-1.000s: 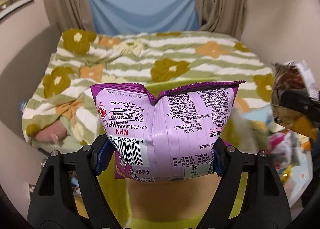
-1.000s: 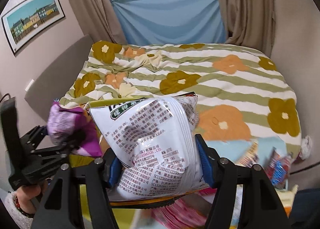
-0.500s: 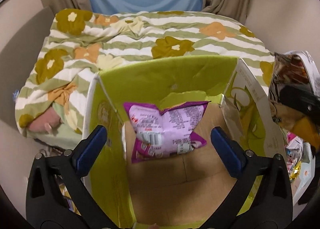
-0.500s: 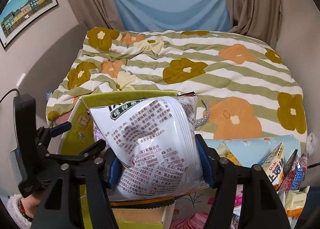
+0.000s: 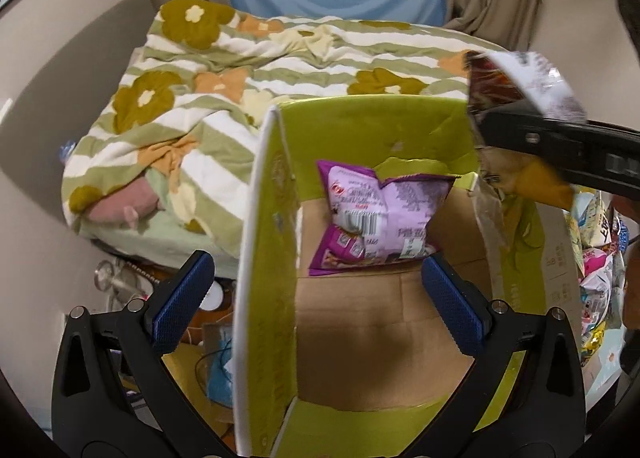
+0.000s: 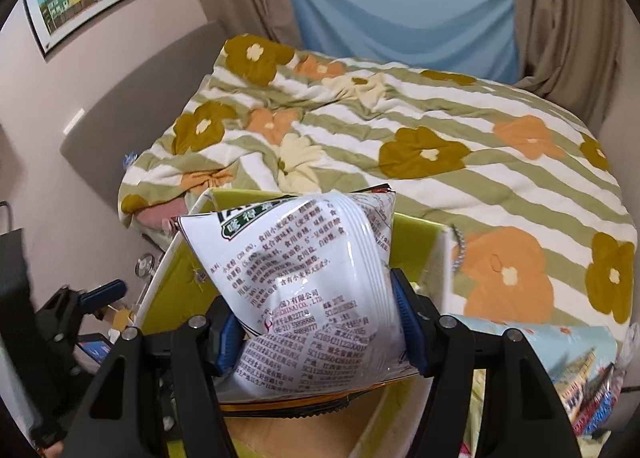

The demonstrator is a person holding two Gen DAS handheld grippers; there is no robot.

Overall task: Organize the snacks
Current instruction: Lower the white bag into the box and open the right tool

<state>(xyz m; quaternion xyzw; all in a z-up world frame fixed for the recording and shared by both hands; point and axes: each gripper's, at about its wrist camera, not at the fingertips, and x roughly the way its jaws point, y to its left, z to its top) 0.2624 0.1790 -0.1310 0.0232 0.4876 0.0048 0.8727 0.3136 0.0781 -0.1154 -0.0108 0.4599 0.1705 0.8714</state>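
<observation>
Right wrist: gripper pinches white crinkled printed bag; left gripper spread.

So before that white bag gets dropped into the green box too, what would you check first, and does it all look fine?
1. White bag held firmly by the right gripper: ok, both fingers press its sides.
2. Bag above the green box opening: ok, in the right wrist view it hangs over the rim.
3. Room inside: ok, only the purple bag lies at the far end, with bare cardboard floor nearer.
4. Left gripper out of the way: cannot tell; it is open and empty, but straddles the box's left wall.
5. Box standing steady: cannot tell, its base is hidden.
</observation>
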